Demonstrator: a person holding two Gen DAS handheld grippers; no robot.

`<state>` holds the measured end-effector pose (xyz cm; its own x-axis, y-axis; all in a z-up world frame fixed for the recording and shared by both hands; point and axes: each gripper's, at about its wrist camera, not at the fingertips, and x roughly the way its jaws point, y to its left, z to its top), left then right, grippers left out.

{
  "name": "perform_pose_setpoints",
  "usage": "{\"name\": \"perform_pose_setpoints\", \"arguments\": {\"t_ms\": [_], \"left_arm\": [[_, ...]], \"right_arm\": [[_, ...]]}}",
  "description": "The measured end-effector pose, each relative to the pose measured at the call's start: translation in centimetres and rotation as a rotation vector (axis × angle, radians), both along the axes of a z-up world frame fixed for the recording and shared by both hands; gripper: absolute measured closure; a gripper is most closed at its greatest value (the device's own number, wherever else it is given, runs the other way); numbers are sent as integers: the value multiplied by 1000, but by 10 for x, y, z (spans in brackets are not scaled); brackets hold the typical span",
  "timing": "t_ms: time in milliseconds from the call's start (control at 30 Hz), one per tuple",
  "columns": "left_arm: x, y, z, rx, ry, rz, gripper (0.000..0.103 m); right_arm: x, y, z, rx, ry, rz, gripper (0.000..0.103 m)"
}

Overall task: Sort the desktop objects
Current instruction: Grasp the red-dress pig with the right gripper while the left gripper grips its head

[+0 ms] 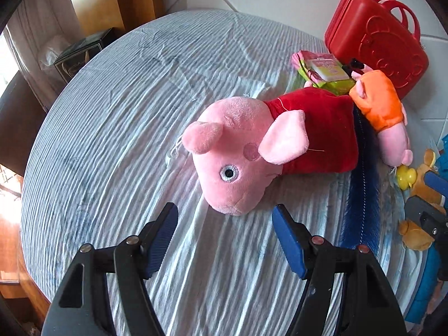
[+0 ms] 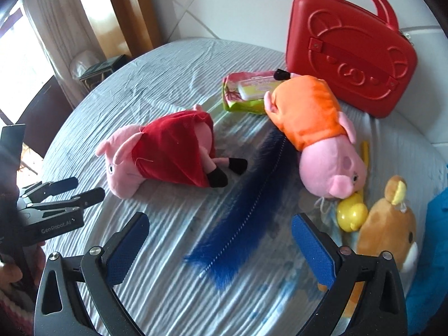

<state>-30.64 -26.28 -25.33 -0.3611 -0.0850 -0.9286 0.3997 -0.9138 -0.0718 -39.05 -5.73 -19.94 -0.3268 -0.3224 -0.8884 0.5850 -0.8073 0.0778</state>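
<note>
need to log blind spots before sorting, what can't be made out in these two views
- Wipes pack: label too small to read in either view.
- Bear: lower body behind the right gripper's finger in the right view; mostly cut off by the edge in the left view.
- Red case: closed, contents hidden.

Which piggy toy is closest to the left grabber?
The pig plush in the red dress. Its snout lies just in front of the open left gripper. The pig plush in the orange dress lies farther off, by the red case.
</note>
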Motion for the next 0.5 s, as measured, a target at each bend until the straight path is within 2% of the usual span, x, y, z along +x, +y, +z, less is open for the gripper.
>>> {"name": "perform_pose_setpoints", "arguments": {"t_ms": [233, 367, 500], "left_arm": [[-32, -9, -31, 6, -50, -20, 34], [-41, -13, -47, 76, -54, -46, 33], [-53, -11, -61, 3, -82, -44, 32]], "right_arm": [[-40, -44, -36, 38, -53, 44, 0], [-59, -67, -52, 47, -73, 72, 0], [-75, -82, -65, 18, -106, 97, 0]]}}
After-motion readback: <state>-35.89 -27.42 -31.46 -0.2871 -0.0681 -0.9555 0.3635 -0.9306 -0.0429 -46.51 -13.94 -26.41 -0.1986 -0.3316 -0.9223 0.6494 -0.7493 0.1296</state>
